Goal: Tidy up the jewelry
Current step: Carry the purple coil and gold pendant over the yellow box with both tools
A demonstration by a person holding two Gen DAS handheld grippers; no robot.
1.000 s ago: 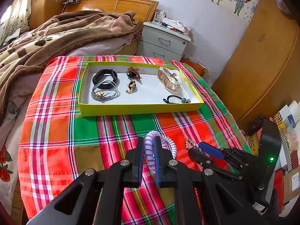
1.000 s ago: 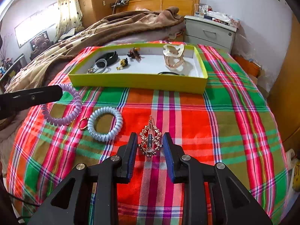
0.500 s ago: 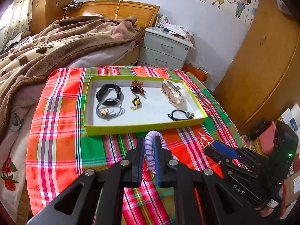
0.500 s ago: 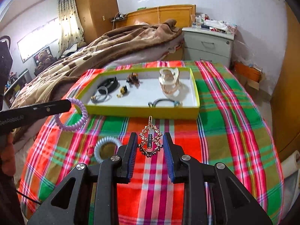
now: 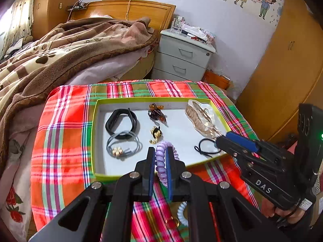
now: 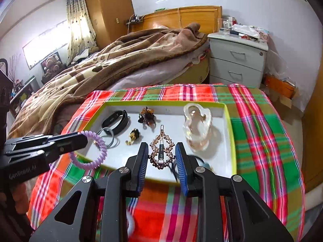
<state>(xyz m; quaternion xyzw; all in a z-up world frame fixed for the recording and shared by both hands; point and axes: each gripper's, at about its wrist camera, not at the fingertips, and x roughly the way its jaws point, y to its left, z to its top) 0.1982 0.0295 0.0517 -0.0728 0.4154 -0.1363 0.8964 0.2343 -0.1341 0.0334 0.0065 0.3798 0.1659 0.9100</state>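
Both wrist cameras sit close behind their fingers, looking forward and down over the yellow-rimmed tray [image 5: 93,141] [image 6: 232,141] toward the headboard [image 5: 141,10] [image 6: 191,16]; each also catches the other gripper.

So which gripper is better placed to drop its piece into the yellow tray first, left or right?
Probably the right gripper: its gold hair clip hangs over bare tray floor. The left gripper holds the purple coil hair tie right at the tray's near rim.
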